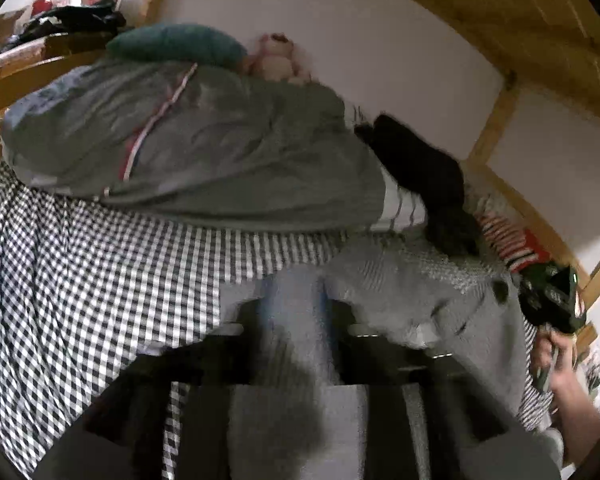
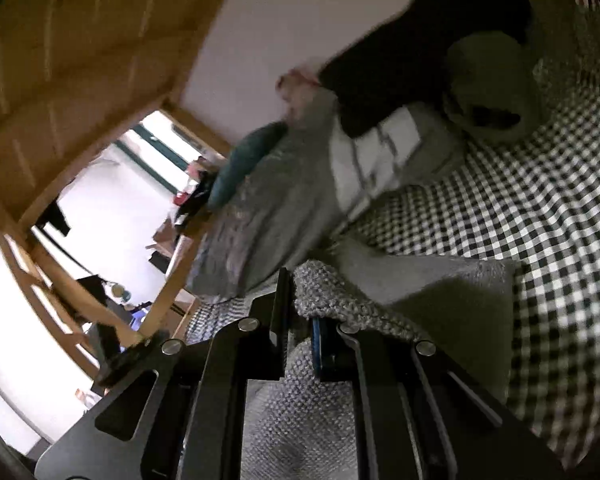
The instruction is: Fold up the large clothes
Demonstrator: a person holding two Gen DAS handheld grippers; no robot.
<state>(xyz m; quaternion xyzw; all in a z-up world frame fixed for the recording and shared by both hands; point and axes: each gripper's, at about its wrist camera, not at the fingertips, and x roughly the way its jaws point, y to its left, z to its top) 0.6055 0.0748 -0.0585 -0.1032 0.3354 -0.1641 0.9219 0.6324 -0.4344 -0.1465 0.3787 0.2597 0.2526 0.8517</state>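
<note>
left jaws motion-blurred, grey knit garment [image 1: 400, 280] cut off below

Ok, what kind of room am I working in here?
Most likely a bedroom, on a wooden-framed bed, perhaps a bunk. The checked sheet, a grey duvet and a soft toy by the wall all point that way.

Checkered bed [image 1: 80, 264], grey duvet [image 1: 220, 148], grey knit sweater [image 1: 420, 280], black garment [image 1: 420, 160]

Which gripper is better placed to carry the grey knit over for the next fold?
Right. The right gripper is shut on the grey knit, while the left gripper stands open with cloth only lying loose between its fingers.
</note>
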